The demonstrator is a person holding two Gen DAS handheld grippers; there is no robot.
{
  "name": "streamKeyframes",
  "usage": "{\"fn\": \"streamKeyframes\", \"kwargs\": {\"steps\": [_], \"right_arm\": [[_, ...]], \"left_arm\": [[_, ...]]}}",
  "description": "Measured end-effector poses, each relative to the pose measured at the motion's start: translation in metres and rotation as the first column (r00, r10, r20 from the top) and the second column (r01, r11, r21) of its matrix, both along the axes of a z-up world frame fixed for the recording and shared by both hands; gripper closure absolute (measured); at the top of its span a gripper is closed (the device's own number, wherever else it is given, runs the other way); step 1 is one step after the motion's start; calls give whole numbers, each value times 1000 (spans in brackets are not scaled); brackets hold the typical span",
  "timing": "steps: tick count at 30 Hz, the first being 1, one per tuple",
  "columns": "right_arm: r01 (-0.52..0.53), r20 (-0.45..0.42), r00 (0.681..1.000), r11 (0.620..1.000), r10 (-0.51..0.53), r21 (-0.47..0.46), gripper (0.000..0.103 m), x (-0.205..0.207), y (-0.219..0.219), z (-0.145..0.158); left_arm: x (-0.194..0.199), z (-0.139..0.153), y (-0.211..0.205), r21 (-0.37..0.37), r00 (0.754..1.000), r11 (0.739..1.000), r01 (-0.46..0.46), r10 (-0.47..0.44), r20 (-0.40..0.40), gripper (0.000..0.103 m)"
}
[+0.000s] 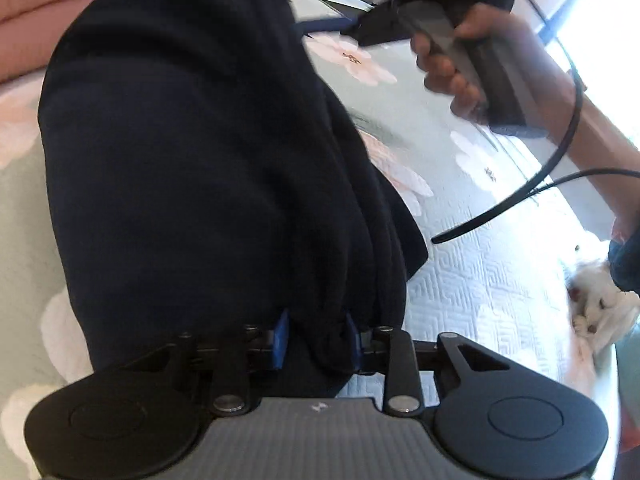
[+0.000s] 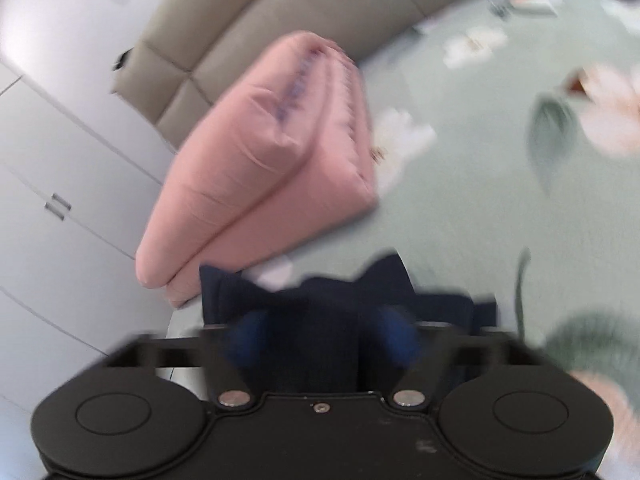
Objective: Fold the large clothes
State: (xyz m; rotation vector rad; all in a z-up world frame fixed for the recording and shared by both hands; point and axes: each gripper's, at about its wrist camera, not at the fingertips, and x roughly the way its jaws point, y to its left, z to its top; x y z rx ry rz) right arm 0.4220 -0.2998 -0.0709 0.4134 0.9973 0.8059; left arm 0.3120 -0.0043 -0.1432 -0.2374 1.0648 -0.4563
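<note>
Two claws are in view; what is each doing?

Your left claw [image 1: 317, 336] is clamped on a bunched fold of the garment [image 1: 180, 140], with dark cloth pinched between its blue pads. Your right claw [image 2: 322, 336] stands wide apart. A strip of the same cloth lies between its pads, but the blur hides whether they touch it.

Where is the garment?

It is a large navy piece that runs from your left claw away to the far side, covering most of the left of that view. It lies over the bedspread [image 1: 480, 280]. Its far end reaches your right claw, which your right hand [image 1: 460, 68] grips at the far right.

What surface is under it, and what room is this?

The surface is a bed with a pale green quilted cover printed with pink and white flowers. Beyond it are a beige padded headboard [image 2: 280, 20] and, to the left, white wardrobe doors [image 2: 60, 180]. Bright window light [image 1: 600, 12] comes in at the far right.

Is anything else around or in the way?

A folded pink quilt [image 2: 256, 168] sits on the bed just beyond the cloth in your right claw, nearly touching it. A black cable [image 1: 560, 152] loops from your right hand down over the bedspread, right of the garment. A white furry thing [image 1: 600, 304] lies at the right edge of the bed, well apart from the garment; I cannot tell what it is.
</note>
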Motion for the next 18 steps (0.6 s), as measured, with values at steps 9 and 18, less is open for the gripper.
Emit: {"fn": "streamKeyframes", "kwargs": {"steps": [9,18], "right_arm": [[-108,1,994,984,109,-145,93,-14,96,-6],[61,20,998,993,-60,-101,96,19,9,-8]], "left_arm": [[1,13,13,-95,998,995,-8,1,-67,73],[-27,75,54,-60,985,993,-102,109,133,49]]}}
